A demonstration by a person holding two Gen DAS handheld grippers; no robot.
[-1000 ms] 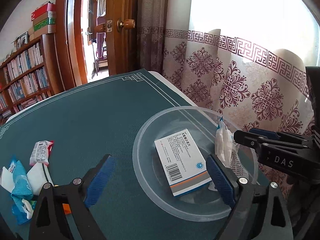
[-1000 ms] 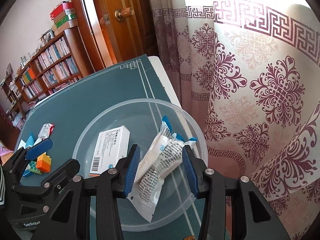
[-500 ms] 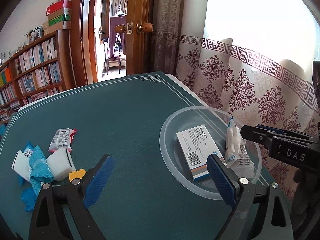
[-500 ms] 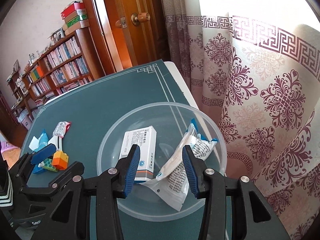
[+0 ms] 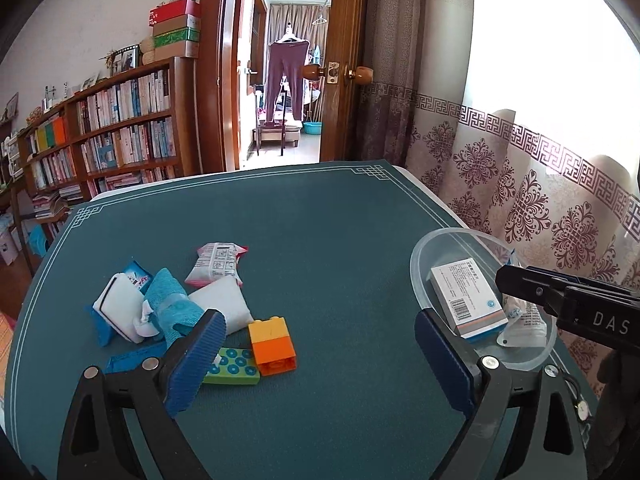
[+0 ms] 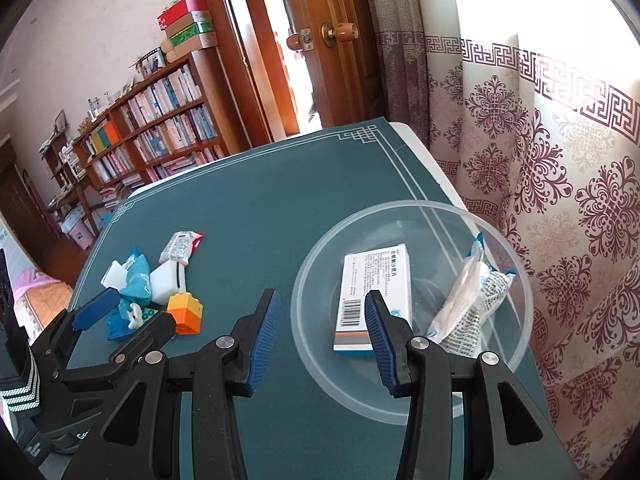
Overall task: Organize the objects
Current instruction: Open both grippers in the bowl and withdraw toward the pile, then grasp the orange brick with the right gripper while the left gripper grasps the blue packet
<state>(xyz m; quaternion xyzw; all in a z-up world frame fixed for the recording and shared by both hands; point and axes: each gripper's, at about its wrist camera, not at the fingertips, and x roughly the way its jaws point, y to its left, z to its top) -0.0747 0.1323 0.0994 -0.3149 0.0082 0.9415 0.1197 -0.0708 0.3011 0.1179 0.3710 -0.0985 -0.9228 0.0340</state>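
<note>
A clear plastic bowl (image 6: pixel 516 344) stands at the table's right edge and holds a white medicine box (image 6: pixel 374 284) and a white plastic packet (image 6: pixel 468 308). The bowl also shows in the left wrist view (image 5: pixel 418 264). A pile lies on the left: white packets (image 5: pixel 120 304), a teal cloth roll (image 5: pixel 172 300), a red-edged sachet (image 5: pixel 216 266), a yellow-orange brick (image 5: pixel 272 344) and a green studded plate (image 5: pixel 236 366). My left gripper (image 5: pixel 320 356) is open and empty, between pile and bowl. My right gripper (image 6: pixel 320 340) is open and empty at the bowl's near-left rim.
The table has a dark green mat (image 5: pixel 312 216). A patterned curtain (image 6: pixel 560 160) hangs close along the right edge. A bookshelf (image 5: pixel 100 140) and an open doorway (image 5: pixel 284 80) lie beyond the far edge.
Both grippers have pulled back and to the left. The right gripper has opened wider and left the packet in the bowl. The pile has come into the left view.
</note>
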